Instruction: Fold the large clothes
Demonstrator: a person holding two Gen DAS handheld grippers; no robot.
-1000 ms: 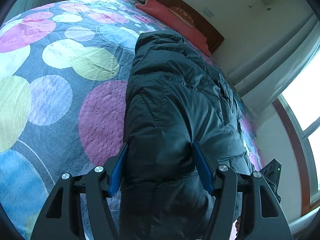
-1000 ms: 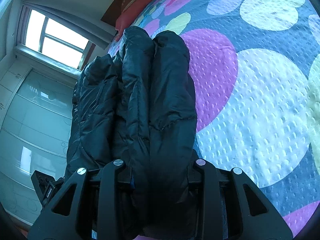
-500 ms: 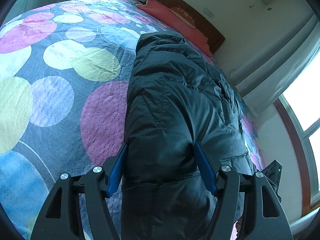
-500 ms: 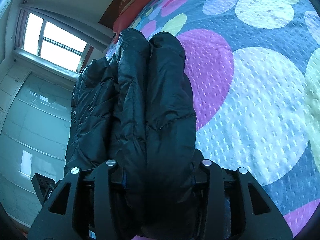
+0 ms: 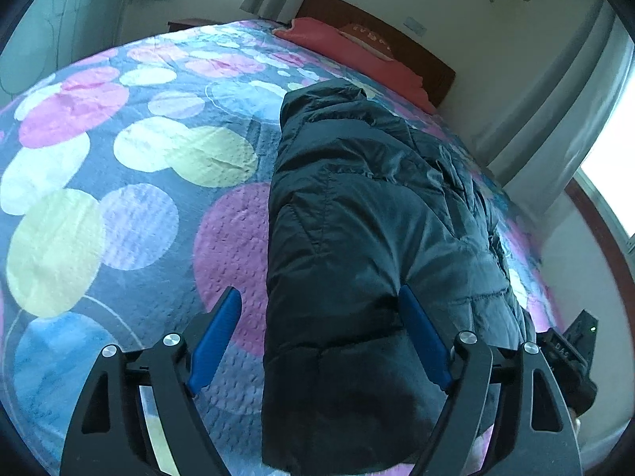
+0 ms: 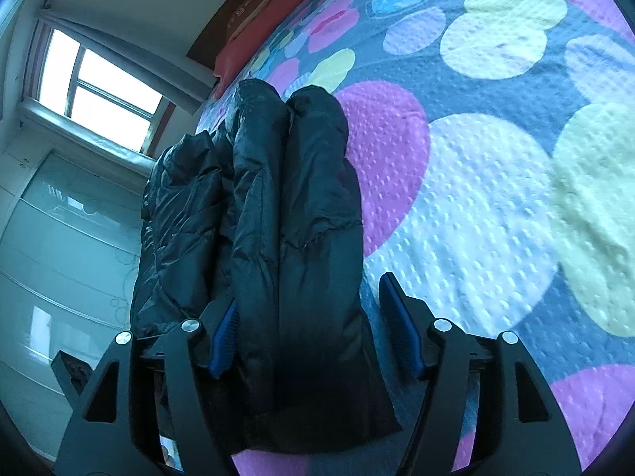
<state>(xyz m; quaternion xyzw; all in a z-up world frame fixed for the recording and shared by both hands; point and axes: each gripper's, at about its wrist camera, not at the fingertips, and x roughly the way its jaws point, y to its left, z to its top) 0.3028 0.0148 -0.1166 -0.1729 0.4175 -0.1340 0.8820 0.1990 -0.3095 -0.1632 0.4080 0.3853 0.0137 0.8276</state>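
The jacket is dark, shiny and quilted, folded lengthwise into a long puffy bundle. It lies on the bed and runs straight ahead of both grippers, its near end between their fingers. In the right wrist view the bundle shows as thick stacked layers.

The left gripper has just been opening: its blue pads stand apart, the left one clear of the cloth, the right one at its edge. The right gripper has also been opening and is released, with a gap at its right pad.

The bedspread is grey-blue with large pastel circles. Beyond the jacket lie a red pillow, a dark headboard, curtains and a bright window.
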